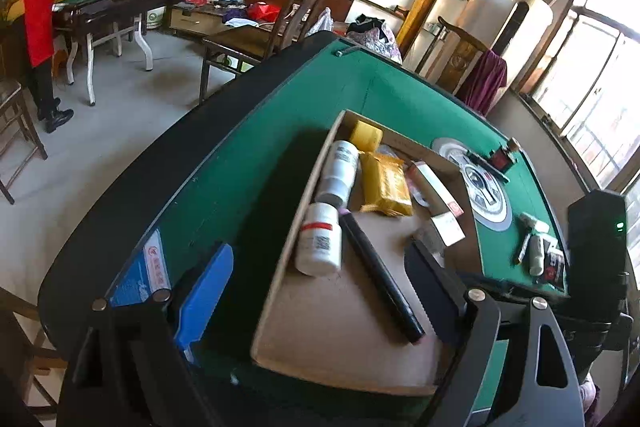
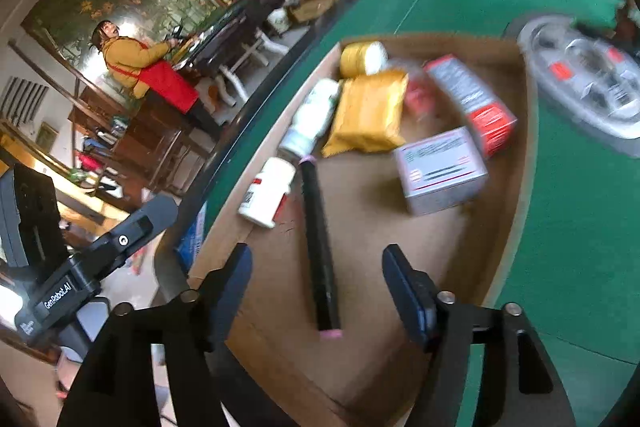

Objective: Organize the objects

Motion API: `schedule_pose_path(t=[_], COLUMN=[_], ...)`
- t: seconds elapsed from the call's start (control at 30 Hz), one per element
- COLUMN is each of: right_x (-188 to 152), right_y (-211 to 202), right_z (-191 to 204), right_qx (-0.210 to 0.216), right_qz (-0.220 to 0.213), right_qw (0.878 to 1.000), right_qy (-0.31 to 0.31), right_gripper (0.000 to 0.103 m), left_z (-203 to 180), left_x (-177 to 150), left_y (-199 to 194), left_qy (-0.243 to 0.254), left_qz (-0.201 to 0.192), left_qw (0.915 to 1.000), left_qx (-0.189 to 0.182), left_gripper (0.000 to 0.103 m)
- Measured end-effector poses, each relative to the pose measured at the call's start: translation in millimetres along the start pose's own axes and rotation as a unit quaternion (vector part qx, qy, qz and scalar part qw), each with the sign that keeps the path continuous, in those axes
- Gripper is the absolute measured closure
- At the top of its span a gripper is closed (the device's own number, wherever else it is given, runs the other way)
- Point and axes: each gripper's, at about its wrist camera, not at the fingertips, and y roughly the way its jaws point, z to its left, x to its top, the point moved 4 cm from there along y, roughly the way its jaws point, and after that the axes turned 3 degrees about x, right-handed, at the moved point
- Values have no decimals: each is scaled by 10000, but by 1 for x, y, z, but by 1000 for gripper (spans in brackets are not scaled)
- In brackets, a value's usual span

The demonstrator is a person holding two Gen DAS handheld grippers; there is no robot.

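A shallow cardboard tray (image 1: 280, 259) sits on the green table (image 1: 256, 155). In it lie a white pill bottle (image 1: 320, 245), a long black tube (image 1: 380, 277), a taller white bottle (image 1: 340, 171), a yellow packet (image 1: 386, 185), a yellow roll (image 1: 366, 135) and a red-and-white box (image 1: 434, 187). My left gripper (image 1: 316, 279) is open over the tray's near left part. In the right wrist view my right gripper (image 2: 316, 283) is open above the black tube (image 2: 320, 251), with a white box (image 2: 440, 171) and a red box (image 2: 472, 103) beyond.
The table's round centre console (image 1: 486, 193) lies right of the tray, with small bottles and a marker (image 1: 536, 247) near the right edge. A blue card (image 1: 140, 275) lies at the table's left rim. A person in a red apron (image 1: 38, 23) stands at another table.
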Motion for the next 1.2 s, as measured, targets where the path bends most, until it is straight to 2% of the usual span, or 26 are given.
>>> schedule_pose_path(t=[0.13, 0.3, 0.37, 0.43, 0.5, 0.63, 1.2], right_x=[-4, -14, -17, -19, -19, -24, -27], right_y=[-29, -60, -70, -79, -87, -102, -158], right_z=[-8, -29, -39, -45, -53, -68, -119], right_qx=[-351, -573, -645, -759, -837, -1017, -1395], right_qz=[-380, -612, -704, -827, -915, -1092, -1483], right_qw=[9986, 9964, 9954, 9937, 9923, 9888, 9788], right_qy=[-141, -77, -37, 1, 26, 91, 221], right_gripper=[22, 19, 18, 17, 15, 13, 12], left_z=[-31, -77, -95, -113, -128, -152, -207], left_x=[-6, -14, -18, -22, -25, -29, -45], left_y=[-7, -14, -17, -21, -23, -26, -10], left_qy=[337, 869, 1111, 1421, 1656, 1960, 2517], left_qz=[-44, -199, -330, -539, -667, -731, -505], left_qw=[9994, 9955, 9918, 9847, 9789, 9722, 9596], left_qx=[52, 308, 530, 848, 993, 1052, 1155], left_gripper=[16, 16, 16, 16, 16, 16, 16])
